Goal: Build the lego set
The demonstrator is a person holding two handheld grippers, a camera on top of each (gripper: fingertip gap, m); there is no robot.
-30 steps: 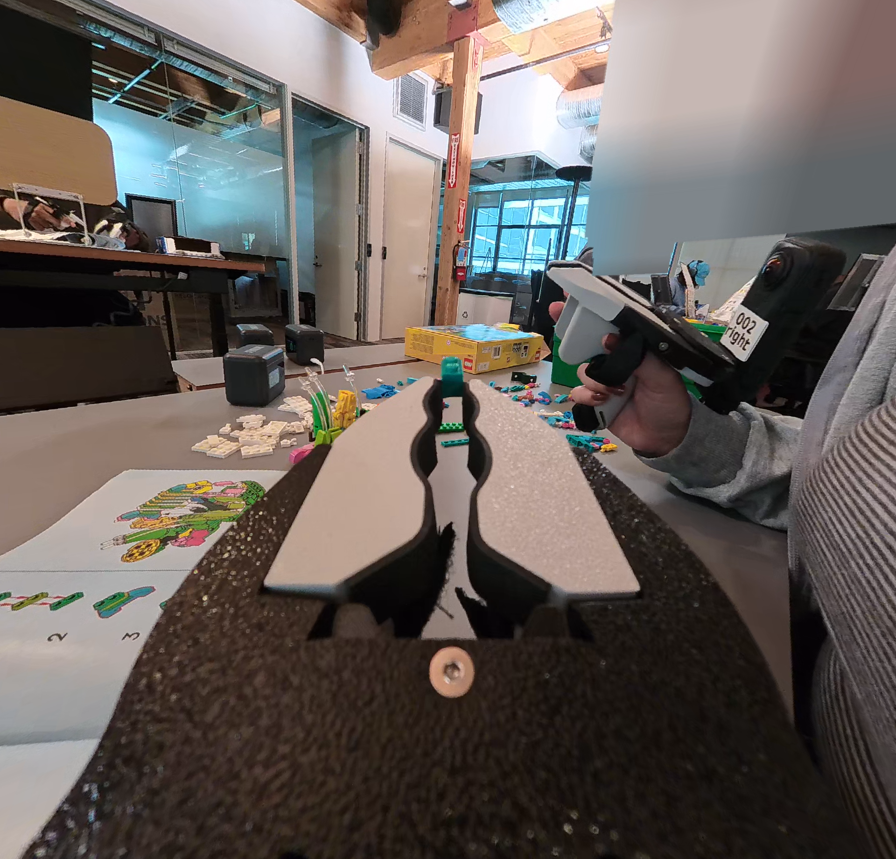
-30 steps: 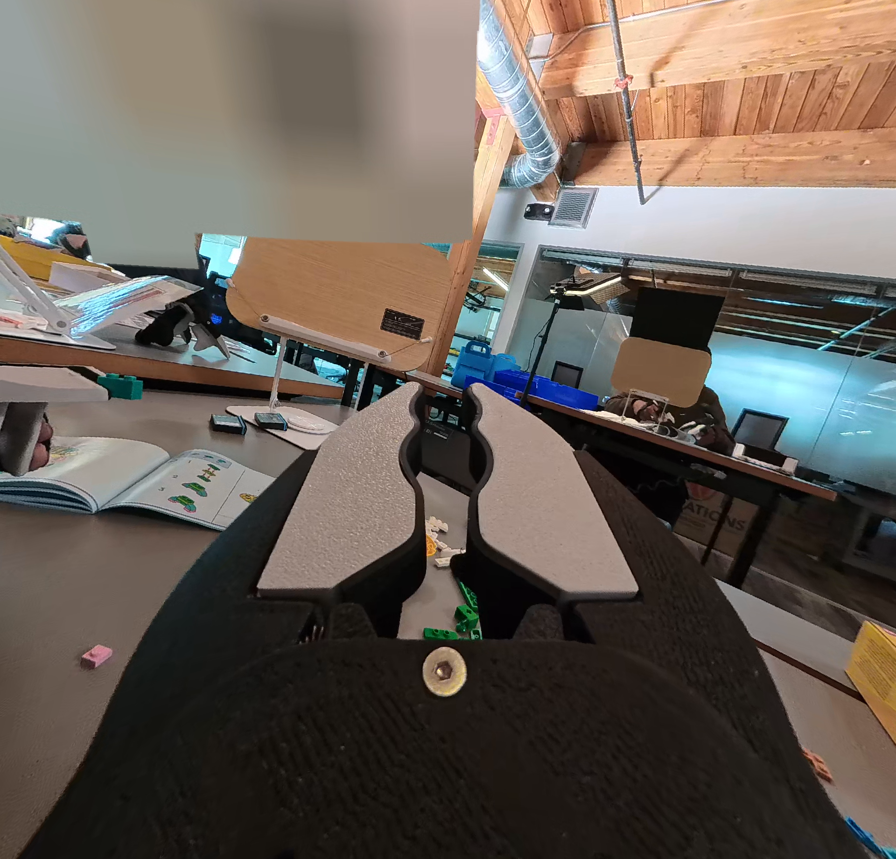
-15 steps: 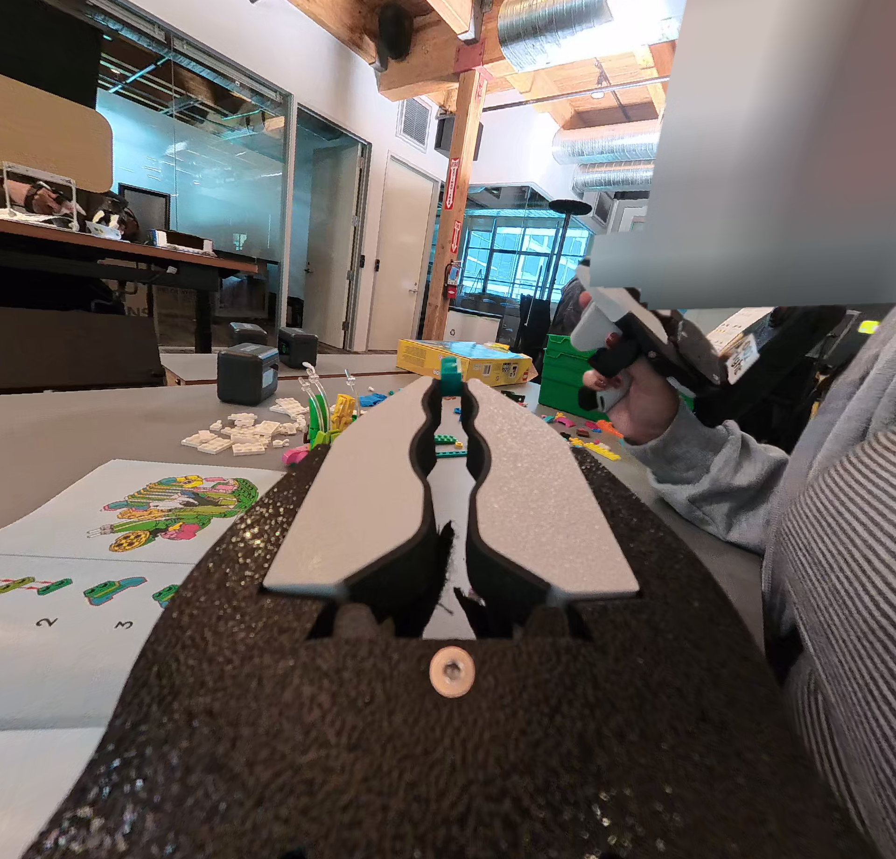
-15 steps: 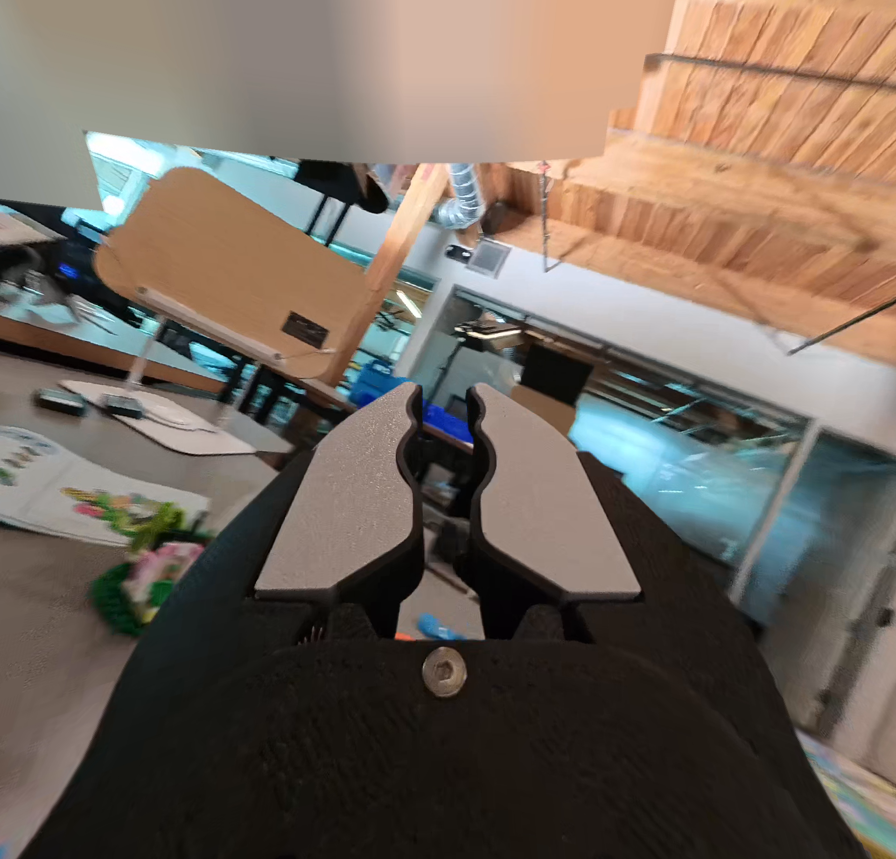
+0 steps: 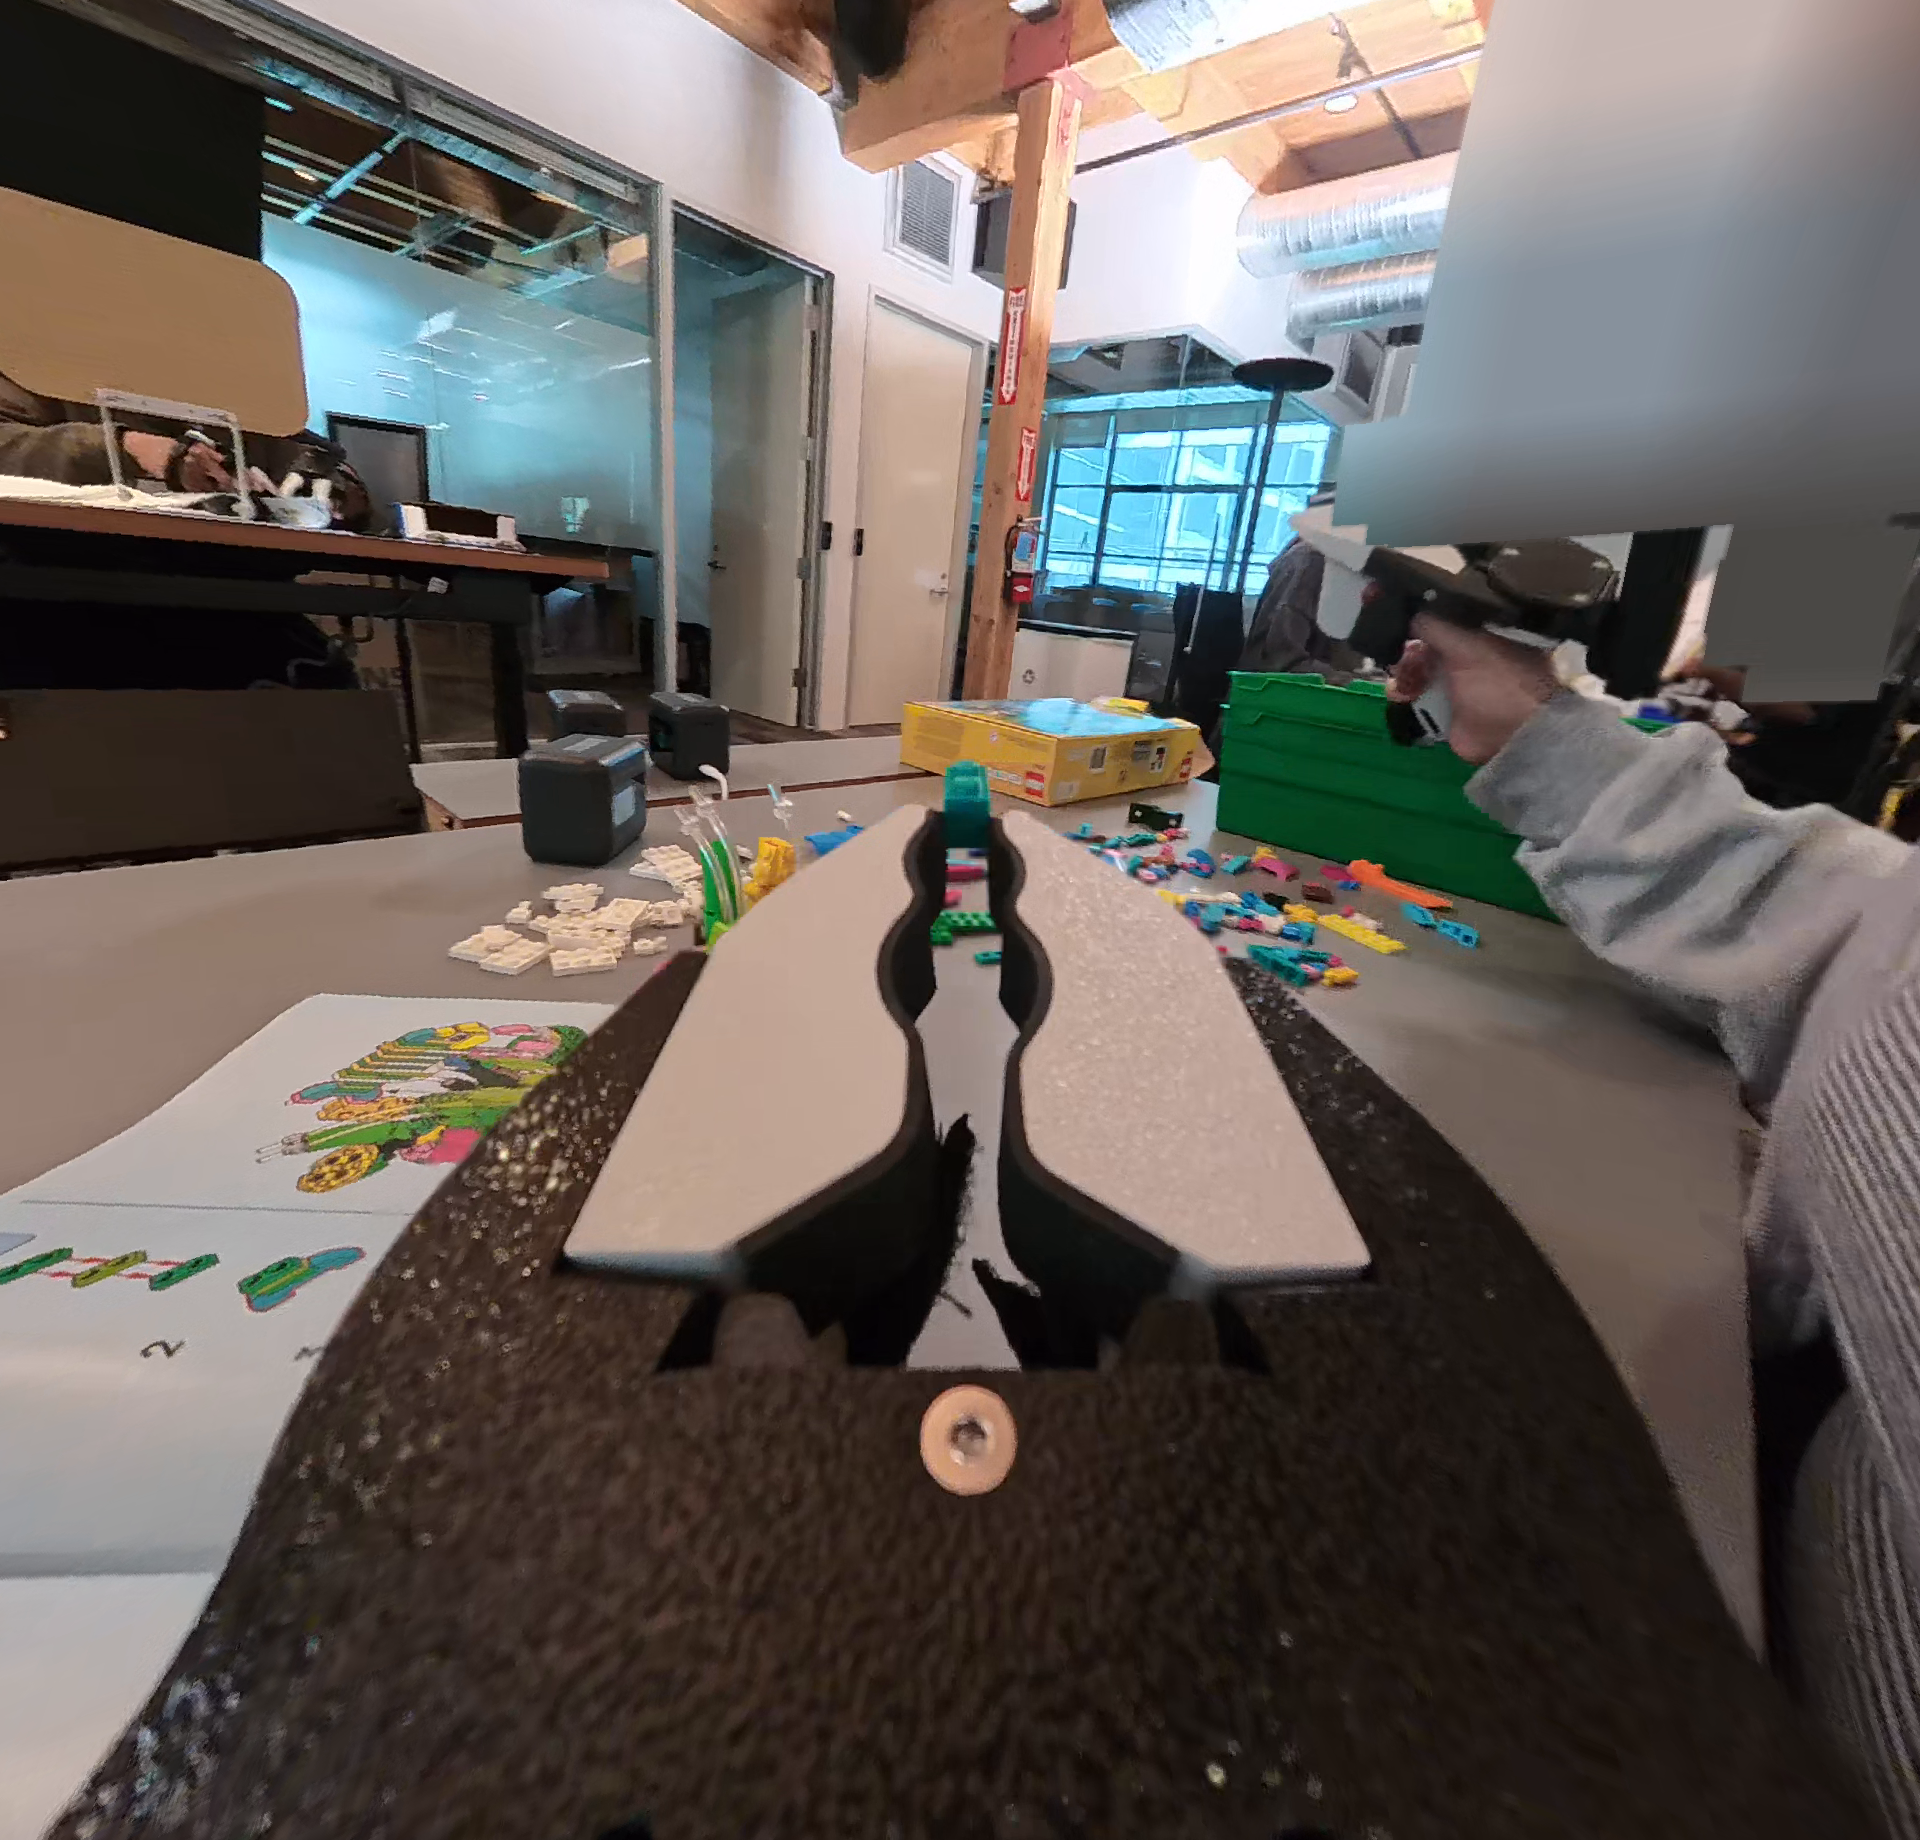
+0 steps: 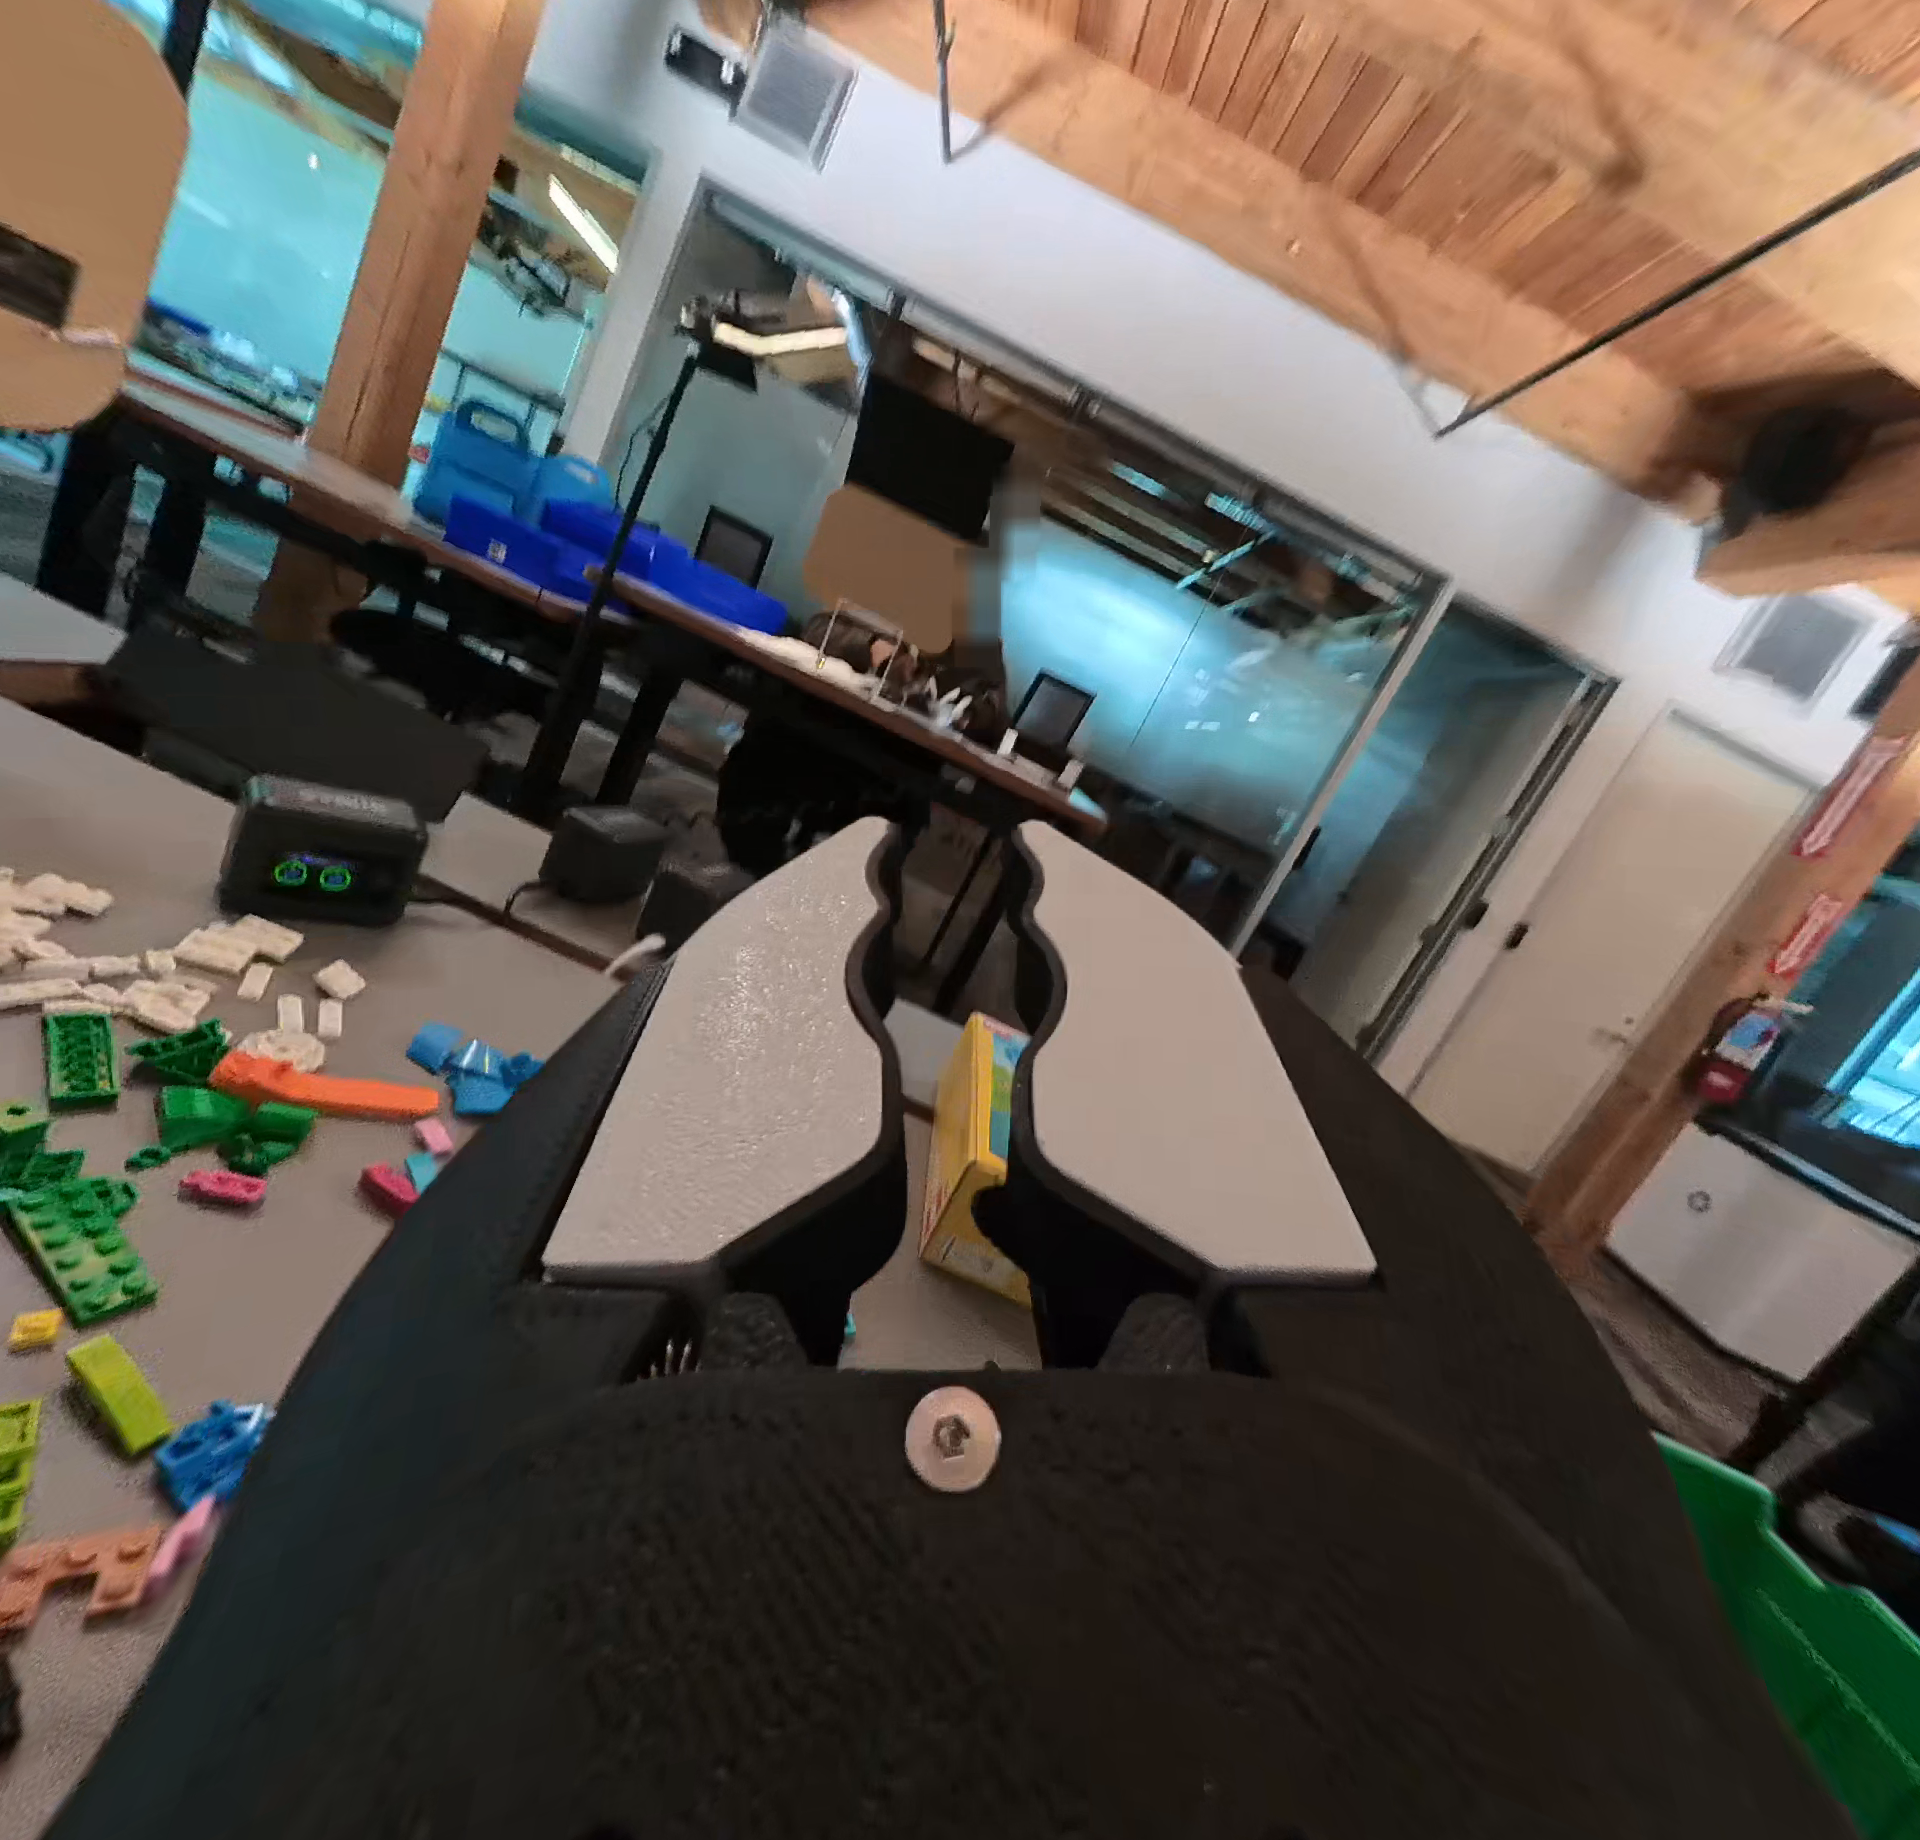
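Note:
My left gripper (image 5: 964, 829) is shut on a small teal brick (image 5: 966, 798), held at the fingertips above the grey table (image 5: 260, 917). An open instruction booklet (image 5: 312, 1115) lies below and left of it. White pieces (image 5: 571, 933) and mixed coloured pieces (image 5: 1247, 907) are spread on the table beyond. My right gripper (image 6: 954, 840) is empty, its fingers a little apart, raised above the table and pointing across the room. It also shows in the left wrist view (image 5: 1475, 585), held up in a hand at the upper right. Green plates (image 6: 78, 1250) and an orange piece (image 6: 322, 1094) lie to its lower left.
A yellow set box (image 5: 1039, 746) and a green bin (image 5: 1340, 803) stand at the back right of the table. Black power blocks (image 5: 582, 798) sit behind the white pieces. The person's grey sleeve (image 5: 1662, 886) crosses the right side. The bin's edge (image 6: 1818, 1634) is below the right gripper. My right fingertips sit around 40 cm from my left ones. My right gripper's tips are some 30 cm from the orange piece (image 6: 322, 1094).
My right gripper has risen and swung right, from facing the booklet side to facing the brick piles and glass rooms. My left gripper has kept the teal brick and barely moved.

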